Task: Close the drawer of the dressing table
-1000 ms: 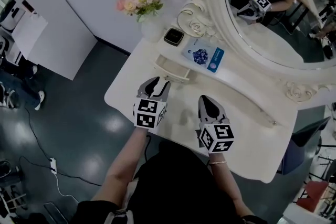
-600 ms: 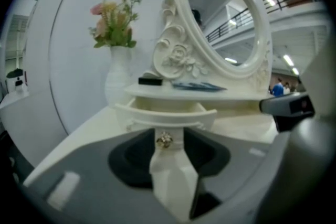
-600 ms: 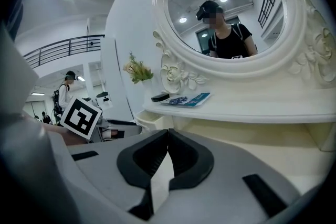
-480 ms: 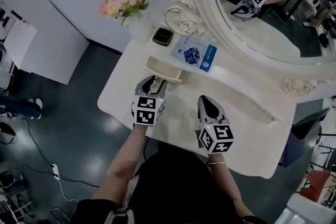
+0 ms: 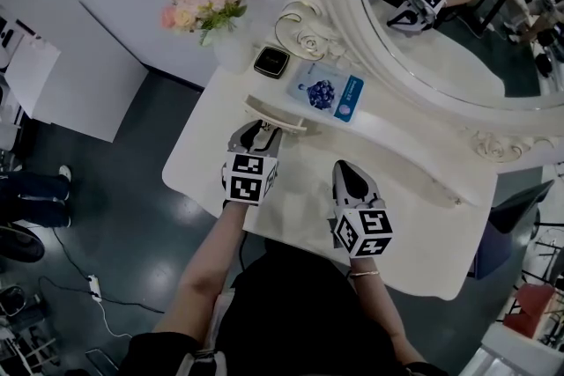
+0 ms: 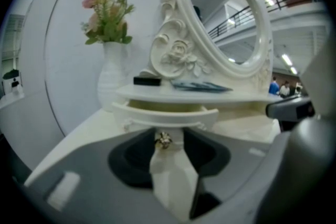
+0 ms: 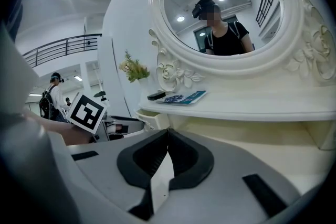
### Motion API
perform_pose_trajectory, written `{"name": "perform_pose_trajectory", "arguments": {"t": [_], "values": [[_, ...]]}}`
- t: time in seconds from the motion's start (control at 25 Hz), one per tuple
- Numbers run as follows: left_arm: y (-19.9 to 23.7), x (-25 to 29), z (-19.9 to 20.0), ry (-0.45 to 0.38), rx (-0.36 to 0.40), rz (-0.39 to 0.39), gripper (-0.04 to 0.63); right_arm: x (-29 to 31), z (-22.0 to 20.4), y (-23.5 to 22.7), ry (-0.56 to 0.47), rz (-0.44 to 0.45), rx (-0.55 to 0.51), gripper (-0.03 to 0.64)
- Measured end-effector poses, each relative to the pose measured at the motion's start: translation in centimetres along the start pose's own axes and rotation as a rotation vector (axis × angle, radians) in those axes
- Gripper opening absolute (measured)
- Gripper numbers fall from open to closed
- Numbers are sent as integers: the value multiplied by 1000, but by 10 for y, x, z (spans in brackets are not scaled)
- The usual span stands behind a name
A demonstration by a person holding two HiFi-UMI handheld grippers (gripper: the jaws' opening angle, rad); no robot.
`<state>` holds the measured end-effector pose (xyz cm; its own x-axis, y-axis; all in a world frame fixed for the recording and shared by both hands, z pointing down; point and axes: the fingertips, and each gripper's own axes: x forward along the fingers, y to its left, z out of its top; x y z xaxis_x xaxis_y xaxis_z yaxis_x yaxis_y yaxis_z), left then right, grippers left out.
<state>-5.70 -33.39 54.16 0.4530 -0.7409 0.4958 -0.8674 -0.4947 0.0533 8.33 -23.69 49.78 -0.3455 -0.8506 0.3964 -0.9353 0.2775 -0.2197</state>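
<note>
1. Drawer sat almost home in the bench; a thin slot of interior showed.
2. Left gripper had just been opening; jaws apart, knob between them at 12 o'clock, ungripped.
3. Right gripper jaws together, empty.
4. Judged remaining: a last short push.

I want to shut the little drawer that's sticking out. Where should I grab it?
Take the small gold knob at the middle of the drawer front, coming straight from the front: it is the only part that sticks out, and the front is smooth and curved. The left gripper faces it, jaws just opened, knob in the gap, not squeezed.
</note>
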Motion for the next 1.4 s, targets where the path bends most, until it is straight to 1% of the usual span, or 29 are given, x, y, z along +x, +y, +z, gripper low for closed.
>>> {"name": "perform_pose_trajectory", "arguments": {"t": [0.6, 0.84, 1.0, 1.4], "values": [[1, 27, 16, -11, -3, 1, 173, 2, -1, -2, 5, -2, -5, 5], [0, 38, 22, -12, 8, 10, 176, -1, 1, -4, 1, -6, -1, 5], [-1, 39, 21, -13, 13, 9, 179, -2, -1, -8, 2, -9, 1, 5], [0, 34, 22, 2, 8, 13, 178, -4, 1, -3, -1, 15, -7, 5]]}}
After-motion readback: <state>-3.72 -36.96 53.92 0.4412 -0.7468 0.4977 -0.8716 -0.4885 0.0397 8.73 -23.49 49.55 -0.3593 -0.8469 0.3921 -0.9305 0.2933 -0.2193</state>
